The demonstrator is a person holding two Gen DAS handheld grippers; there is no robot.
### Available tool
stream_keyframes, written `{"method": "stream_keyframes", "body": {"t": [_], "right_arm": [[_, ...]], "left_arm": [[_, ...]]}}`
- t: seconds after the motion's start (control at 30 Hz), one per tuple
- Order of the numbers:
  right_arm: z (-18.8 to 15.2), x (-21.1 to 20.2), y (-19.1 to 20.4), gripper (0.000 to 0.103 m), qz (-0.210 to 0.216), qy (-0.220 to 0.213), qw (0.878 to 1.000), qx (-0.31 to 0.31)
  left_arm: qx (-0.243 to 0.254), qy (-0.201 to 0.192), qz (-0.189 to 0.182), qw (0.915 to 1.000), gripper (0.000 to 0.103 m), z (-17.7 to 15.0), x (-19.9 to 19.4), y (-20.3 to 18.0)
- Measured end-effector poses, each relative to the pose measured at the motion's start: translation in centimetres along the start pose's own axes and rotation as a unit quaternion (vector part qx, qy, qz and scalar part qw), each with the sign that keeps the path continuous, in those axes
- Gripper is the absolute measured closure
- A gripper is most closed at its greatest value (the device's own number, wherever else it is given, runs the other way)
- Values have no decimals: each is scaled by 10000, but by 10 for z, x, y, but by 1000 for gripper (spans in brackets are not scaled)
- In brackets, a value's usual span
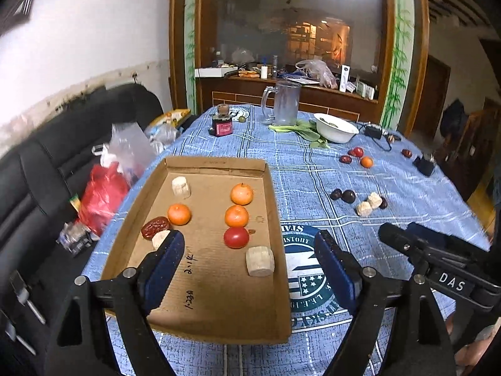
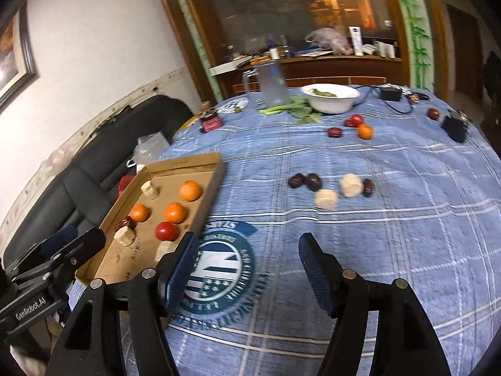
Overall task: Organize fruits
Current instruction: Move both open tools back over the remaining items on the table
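Both grippers, left (image 1: 249,263) and right (image 2: 247,269), spread wide, empty; three oranges sit in cardboard tray (image 1: 219,307).

We note a matt brown cardboard tray (image 1: 216,285), woven blue plaid cloth (image 1: 360,194) on the table, glossy red tomato (image 1: 236,237), dimpled orange peel (image 1: 241,193), clear glass mug (image 1: 283,103), glazed white bowl (image 1: 336,128), matt black plastic gripper arms.

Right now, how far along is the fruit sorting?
Done: cardboard tray holds three oranges, a tomato, a red date and three pale chunks. In hand: nothing; left gripper and right gripper are open. Left: the dark dates, pale chunks, orange on the tablecloth.
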State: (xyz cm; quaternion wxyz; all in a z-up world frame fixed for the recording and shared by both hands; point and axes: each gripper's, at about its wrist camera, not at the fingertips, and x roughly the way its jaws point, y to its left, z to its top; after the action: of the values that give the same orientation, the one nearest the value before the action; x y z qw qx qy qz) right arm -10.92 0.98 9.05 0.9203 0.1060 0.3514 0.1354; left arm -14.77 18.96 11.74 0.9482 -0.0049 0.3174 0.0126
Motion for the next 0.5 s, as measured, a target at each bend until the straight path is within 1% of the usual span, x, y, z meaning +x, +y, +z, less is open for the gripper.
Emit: {"method": "stream_keyframes", "body": {"t": [0.13,0.23,0.5], "right_arm": [[-4,-11,-8,30,-118,-87,9999,13],[-7,-15,-14,29,-93,-100,9999,82],[-12,-19,-22,29,-60,-100,9998,177]], "left_arm": [[249,-4,125,9996,19,-4,-4,-15],[386,-16,182,9991,19,-7,-8,-25],[509,-69,236,9984,19,-9,-13,-34]]}}
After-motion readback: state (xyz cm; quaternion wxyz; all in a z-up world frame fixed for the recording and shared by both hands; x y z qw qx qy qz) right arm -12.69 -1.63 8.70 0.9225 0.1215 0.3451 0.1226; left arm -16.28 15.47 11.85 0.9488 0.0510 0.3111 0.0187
